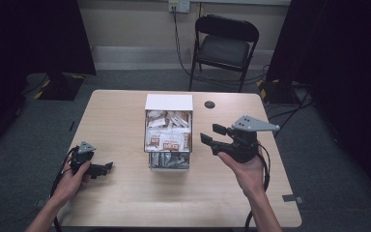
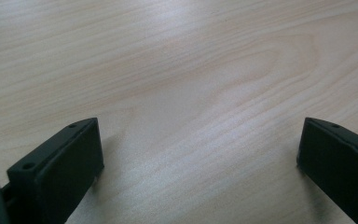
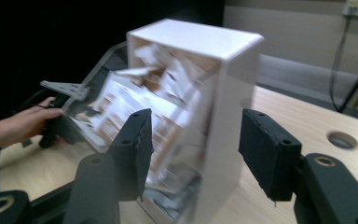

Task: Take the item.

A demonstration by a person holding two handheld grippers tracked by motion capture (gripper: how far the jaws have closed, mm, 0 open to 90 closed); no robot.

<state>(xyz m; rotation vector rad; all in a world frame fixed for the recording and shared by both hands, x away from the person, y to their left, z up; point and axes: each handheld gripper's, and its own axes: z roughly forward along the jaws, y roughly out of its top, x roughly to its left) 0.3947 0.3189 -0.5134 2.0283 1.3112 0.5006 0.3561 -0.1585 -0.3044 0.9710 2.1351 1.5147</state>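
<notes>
Right gripper [image 1: 211,135] hangs just right of the packet box [image 1: 169,137] at mid-counter [image 1: 116,203], jaws apart and empty, apparently lining up on it, while left gripper [image 1: 107,167] rests near-left, jaws wide.

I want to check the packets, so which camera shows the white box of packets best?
The high view: the white box sits sharp and whole, packets visible inside. The right gripper view shows it close but blurred. The left gripper view shows bare table.

So the high view looks down and forward over the whole pale wooden table [image 1: 125,203]. Left claw cam sits super close to the tabletop. Right claw cam faces the white open-fronted packet box [image 3: 233,93] up close, which the high view also catches.
</notes>
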